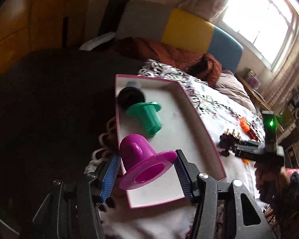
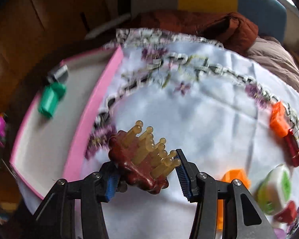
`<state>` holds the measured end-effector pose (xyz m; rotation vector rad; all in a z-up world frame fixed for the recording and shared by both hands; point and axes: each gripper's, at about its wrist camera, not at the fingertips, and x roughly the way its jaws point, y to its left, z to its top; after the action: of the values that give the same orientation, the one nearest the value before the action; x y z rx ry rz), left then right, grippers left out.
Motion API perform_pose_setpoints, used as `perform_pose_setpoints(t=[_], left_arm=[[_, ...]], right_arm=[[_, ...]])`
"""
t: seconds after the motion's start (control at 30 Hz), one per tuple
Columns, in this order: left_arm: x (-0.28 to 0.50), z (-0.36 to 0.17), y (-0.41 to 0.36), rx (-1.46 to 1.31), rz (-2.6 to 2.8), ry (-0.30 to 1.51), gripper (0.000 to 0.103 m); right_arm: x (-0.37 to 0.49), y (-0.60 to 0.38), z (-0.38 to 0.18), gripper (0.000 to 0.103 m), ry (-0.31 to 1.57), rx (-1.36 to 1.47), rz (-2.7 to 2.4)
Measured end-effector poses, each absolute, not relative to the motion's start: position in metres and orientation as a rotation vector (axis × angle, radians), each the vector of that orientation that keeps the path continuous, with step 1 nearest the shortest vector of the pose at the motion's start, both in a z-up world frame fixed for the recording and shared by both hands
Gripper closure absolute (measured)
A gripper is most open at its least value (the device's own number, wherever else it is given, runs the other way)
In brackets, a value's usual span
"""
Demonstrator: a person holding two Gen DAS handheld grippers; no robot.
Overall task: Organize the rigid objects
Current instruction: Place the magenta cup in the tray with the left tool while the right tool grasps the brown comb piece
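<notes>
Over the pink-walled tray on the bed, we see the left hand-held gripper clamped on a glossy magenta funnel-shaped piece, its blue ribbed pads pressing the dome on one side and the wide flared rim on the other. Inside the tray lie a green ribbed cup with a flange and, touching it, a black round piece. Beside the tray, above the white embroidered cloth, the right hand-held gripper carries a dark reddish-brown massage brush with pale amber, ball-tipped bristles; its base sits against the left pad and the bristle tips reach the right pad. Orange pieces and a red cylinder lie near the cloth's right edge.
</notes>
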<state>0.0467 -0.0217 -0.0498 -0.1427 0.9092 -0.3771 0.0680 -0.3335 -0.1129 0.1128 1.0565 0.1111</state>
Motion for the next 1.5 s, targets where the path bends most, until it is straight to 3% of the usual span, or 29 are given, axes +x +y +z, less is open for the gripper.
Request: perform_pose_setpoints(t=[0.53,1.07,1.1,1.2,1.5], left_arm=[[0.136,-0.033,-0.092,-0.120,-0.456,0.892,0.047],[0.223,-0.085,-0.137,-0.014,-0.369,0.991,0.046],[0.223,-0.085,-0.137,-0.007,-0.368,0.986,0.045],[0.214,-0.078,-0.137,0.010,-0.386,0.962,0.022],[0.149,-0.048,-0.118,0.058,-0.344,0.873,0.022]], right_arm=[[0.066,-0.340,-0.114,0.058,1.040,0.113,0.098],[0.069,-0.340,-0.115,0.058,1.043,0.111,0.102],[0.069,-0.340,-0.115,0.058,1.044,0.110,0.102],[0.069,-0.340,-0.115,0.058,1.043,0.107,0.101],[0.069,-0.338,-0.115,0.058,1.041,0.100,0.096]])
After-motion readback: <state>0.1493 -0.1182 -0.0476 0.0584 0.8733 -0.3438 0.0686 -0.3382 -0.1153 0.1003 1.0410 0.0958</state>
